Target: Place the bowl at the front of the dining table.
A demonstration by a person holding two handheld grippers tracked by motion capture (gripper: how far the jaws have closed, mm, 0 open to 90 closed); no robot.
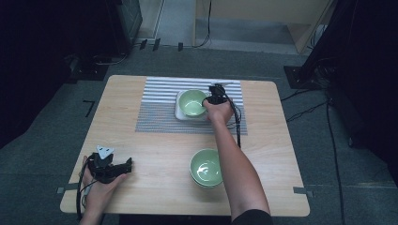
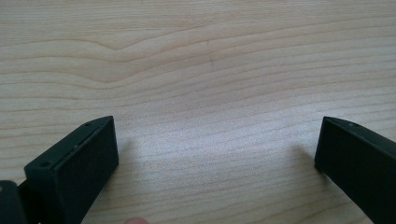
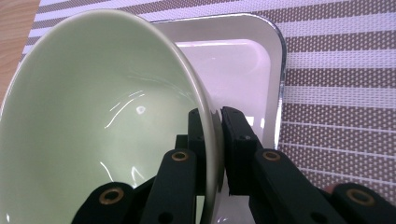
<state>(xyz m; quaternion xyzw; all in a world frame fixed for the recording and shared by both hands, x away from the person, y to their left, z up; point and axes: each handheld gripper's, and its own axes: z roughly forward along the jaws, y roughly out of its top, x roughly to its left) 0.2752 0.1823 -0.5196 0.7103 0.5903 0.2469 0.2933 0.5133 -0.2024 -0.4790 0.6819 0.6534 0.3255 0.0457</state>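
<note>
- Green bowl [image 3: 93, 121], 1 of 2: seated in the white square tray [image 3: 247, 60], pinched at the rim nearest the person; wall tilted across the right gripper view, likely because gripped by 1 edge only.
- Right gripper [image 3: 212, 140]: jaws nearly closed, 1 inside and 1 outside the bowl wall, clamped on the rim; grip suited, by judgement, to lifting or setting down without touching the tray. Seen from above [image 1: 215, 98] at the tray's right edge.
- White square tray [image 1: 180, 112]: lying on the striped placemat [image 1: 159, 101], presumably as the bowl's station.
- Second green bowl [image 1: 205, 167]: on bare wood, well apart from the tray on the person's side; possibly a stack, cannot tell.
- Left gripper [image 1: 123, 165]: far from the tray, toward the person and to the left, resting in the hand on the table [image 2: 196, 70]; jaws spread wide, holding nothing, seemingly parked.
- Brands, labels, writing: none legible on bowls, tray, placemat or grippers.
</note>
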